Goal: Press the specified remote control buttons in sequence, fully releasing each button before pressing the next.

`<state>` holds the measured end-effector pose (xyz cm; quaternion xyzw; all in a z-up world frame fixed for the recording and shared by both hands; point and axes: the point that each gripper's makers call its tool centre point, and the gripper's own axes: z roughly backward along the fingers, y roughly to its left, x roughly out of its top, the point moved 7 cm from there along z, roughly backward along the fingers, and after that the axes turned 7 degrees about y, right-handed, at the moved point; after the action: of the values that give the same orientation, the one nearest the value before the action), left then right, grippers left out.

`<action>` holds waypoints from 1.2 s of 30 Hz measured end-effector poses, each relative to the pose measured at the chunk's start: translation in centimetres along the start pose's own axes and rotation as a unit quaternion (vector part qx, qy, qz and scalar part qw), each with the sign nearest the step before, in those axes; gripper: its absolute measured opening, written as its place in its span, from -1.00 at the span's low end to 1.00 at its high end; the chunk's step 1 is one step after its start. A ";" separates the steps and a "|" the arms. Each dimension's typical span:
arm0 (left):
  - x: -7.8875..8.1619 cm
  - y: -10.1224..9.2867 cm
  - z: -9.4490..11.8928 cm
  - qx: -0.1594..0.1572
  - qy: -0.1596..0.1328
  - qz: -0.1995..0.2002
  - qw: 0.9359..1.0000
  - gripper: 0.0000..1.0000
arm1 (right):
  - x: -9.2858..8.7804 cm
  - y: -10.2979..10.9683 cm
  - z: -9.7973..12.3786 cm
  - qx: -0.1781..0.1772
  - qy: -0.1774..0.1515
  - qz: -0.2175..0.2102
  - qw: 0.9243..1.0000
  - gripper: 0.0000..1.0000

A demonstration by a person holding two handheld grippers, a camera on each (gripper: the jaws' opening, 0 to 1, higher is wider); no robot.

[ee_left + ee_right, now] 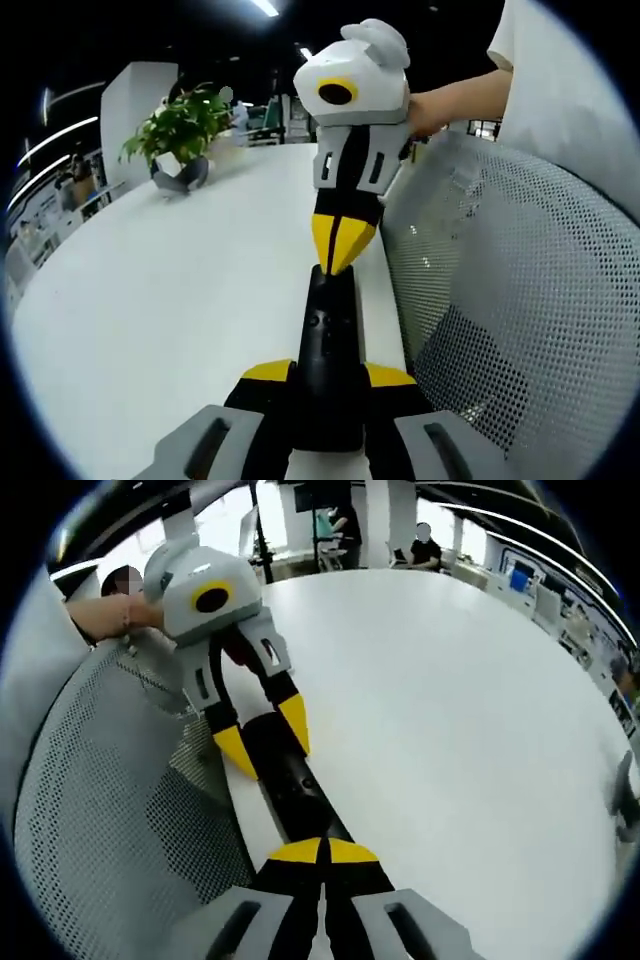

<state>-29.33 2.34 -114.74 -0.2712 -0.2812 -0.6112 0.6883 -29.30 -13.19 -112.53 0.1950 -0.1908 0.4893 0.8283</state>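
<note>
Both grippers on the long black plastic remote control [328, 350] at the white table's [180, 300] edge.

I see my left gripper [328, 385] clamped on its near end, low centre; my right gripper [322, 852], jaws together, touches its other end.

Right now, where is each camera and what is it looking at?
Left gripper view: rides the left claw, clamped on the black remote; faces the right claw, a hand, the potted plant.
Right gripper view: rides the right claw, shut, tips on the remote; faces the left claw.
Shared: remote, white table, mesh chair.
</note>
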 end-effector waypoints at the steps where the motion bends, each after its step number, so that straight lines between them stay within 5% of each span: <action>1: 0.0 0.0 0.0 0.000 0.000 0.000 1.000 -0.51 | 0.0 0.1 -0.1 -0.007 -0.001 0.015 1.000 -1.00; 8: 0.0 0.0 0.0 0.001 -0.001 0.002 1.000 -0.50 | 0.8 0.9 -0.6 -0.017 0.004 0.026 0.999 -1.00; 12: -0.1 0.0 0.0 0.001 -0.001 0.002 1.000 -0.50 | 0.9 1.5 -0.4 -0.011 0.034 0.087 0.996 -1.00; 16: 0.0 0.0 0.0 0.000 -0.001 0.000 1.000 -0.50 | 1.2 1.5 -0.6 -0.010 0.050 0.091 0.995 -1.00; 24: 0.0 0.0 0.0 -0.003 -0.001 -0.001 1.000 -0.51 | 1.9 1.5 -0.9 -0.013 0.105 0.167 0.980 -1.00; 36: -0.1 0.0 0.1 -0.004 -0.005 0.003 1.000 -0.51 | 1.5 0.8 -0.2 0.014 0.051 0.133 0.990 -1.00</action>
<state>-29.32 2.42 -114.75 -0.2779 -0.2807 -0.6089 0.6879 -29.31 -11.60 -111.82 0.1545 -0.1655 0.6068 0.7619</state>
